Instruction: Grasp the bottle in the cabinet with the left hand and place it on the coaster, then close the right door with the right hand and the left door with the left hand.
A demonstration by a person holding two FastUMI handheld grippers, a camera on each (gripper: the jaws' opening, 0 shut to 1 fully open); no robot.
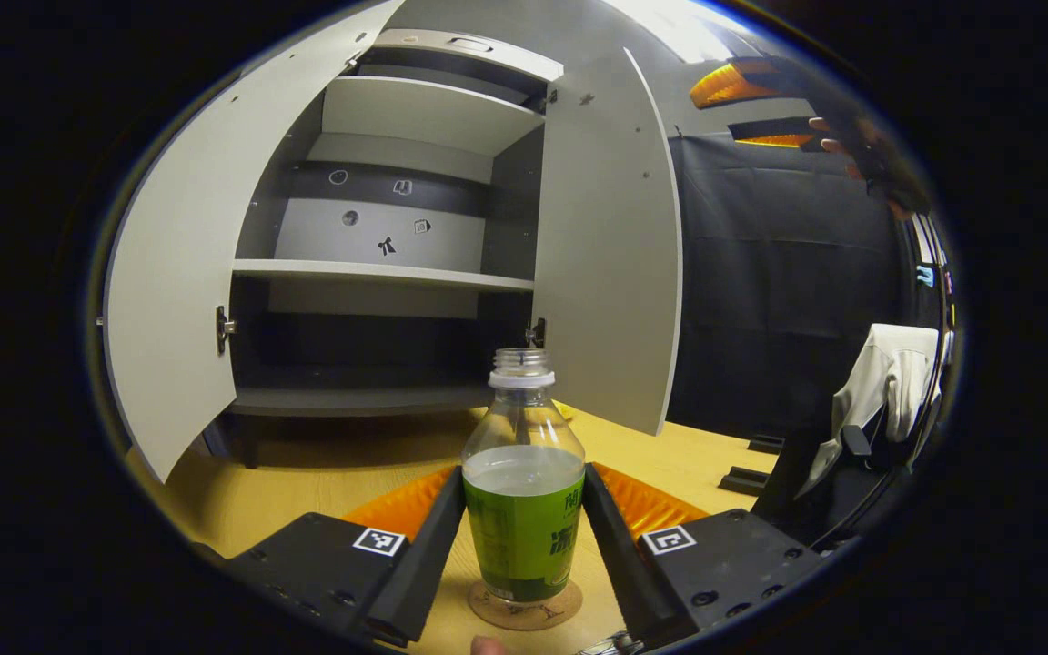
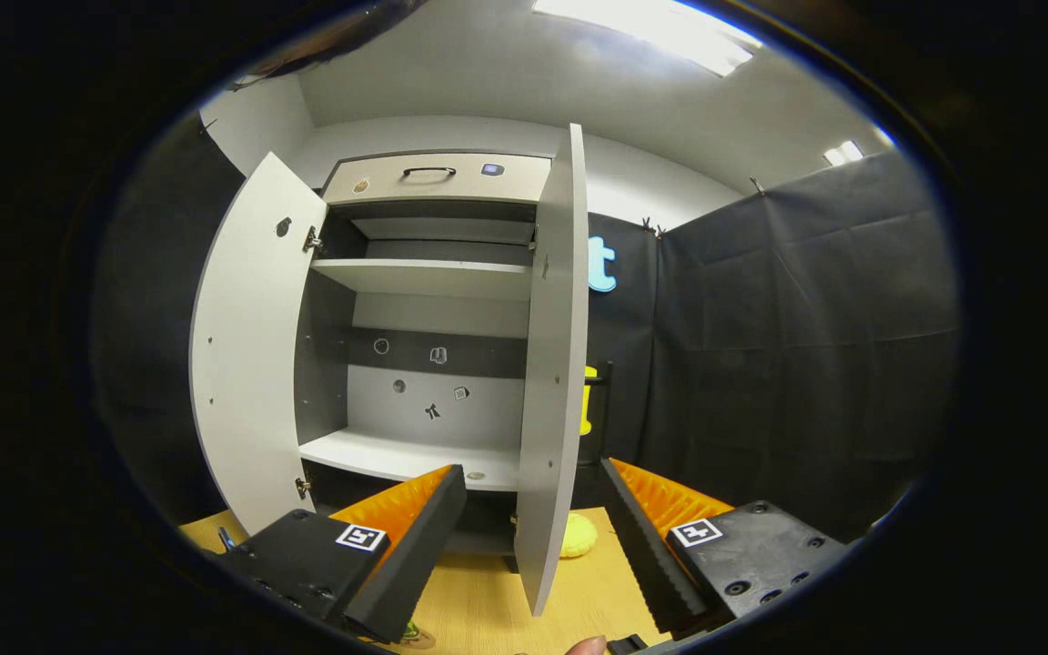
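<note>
Bottle [image 1: 524, 473] stands upright on the coaster [image 1: 525, 609], on the table [image 1: 306, 473] in front of the cabinet [image 1: 397, 273]. Left gripper [image 1: 524, 546] has one finger on each side of the bottle. Both cabinet doors open: left door [image 1: 183, 273] at left, right door [image 1: 606, 264] behind and right of the bottle. In the right gripper view, the right door's edge [image 2: 553, 364] sits between the right gripper's [image 2: 533, 546] spread fingers, cabinet shelves [image 2: 415, 455] behind.

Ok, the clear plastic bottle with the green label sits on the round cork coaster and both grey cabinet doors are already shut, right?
Not quite. The clear plastic bottle with the green label does sit on the round cork coaster, but both grey cabinet doors stand open, as the left gripper view shows.
</note>
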